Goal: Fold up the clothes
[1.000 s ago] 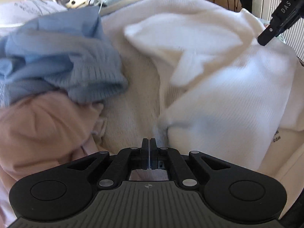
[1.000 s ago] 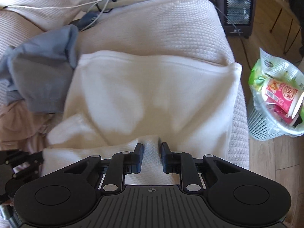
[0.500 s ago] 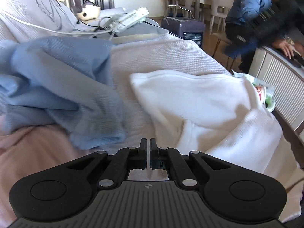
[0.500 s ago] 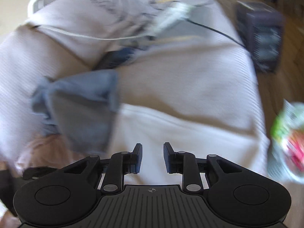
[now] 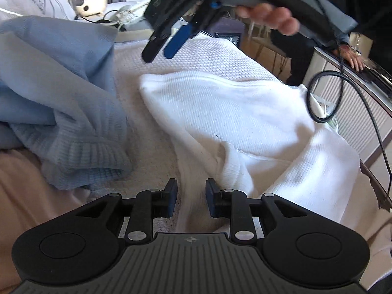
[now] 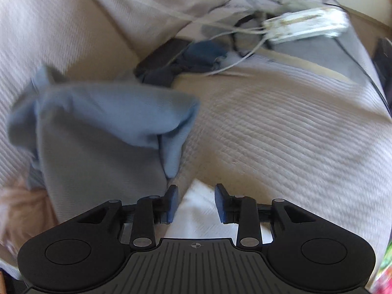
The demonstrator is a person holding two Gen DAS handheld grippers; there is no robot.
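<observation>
A white knit garment [image 5: 232, 112] lies spread on the bed cover [image 5: 208, 58]. To its left a blue sweater [image 5: 61, 93] is heaped over a pink garment [image 5: 22, 183]. My left gripper [image 5: 191, 191] is low over the near edge of the white garment. Its jaws are opening and the fabric lies beneath the gap, not pinched. My right gripper [image 5: 160, 52], held in a hand [image 5: 269, 12], hovers above the garment's far left corner. In the right wrist view the right gripper [image 6: 196, 196] is opening over that white corner [image 6: 198, 210], beside the blue sweater [image 6: 98, 122].
A white power strip [image 6: 306, 24] with cords and a dark blue cloth [image 6: 196, 58] lie at the head of the bed. A black cable [image 5: 325, 98] hangs at the right. Beyond the bed are a heater [image 5: 227, 29] and a person's hand [image 5: 352, 58].
The left jaws, shut before, now stand apart. The right gripper has swung left across the white garment to its far corner, widened its jaws, and entered the top of the left wrist view.
</observation>
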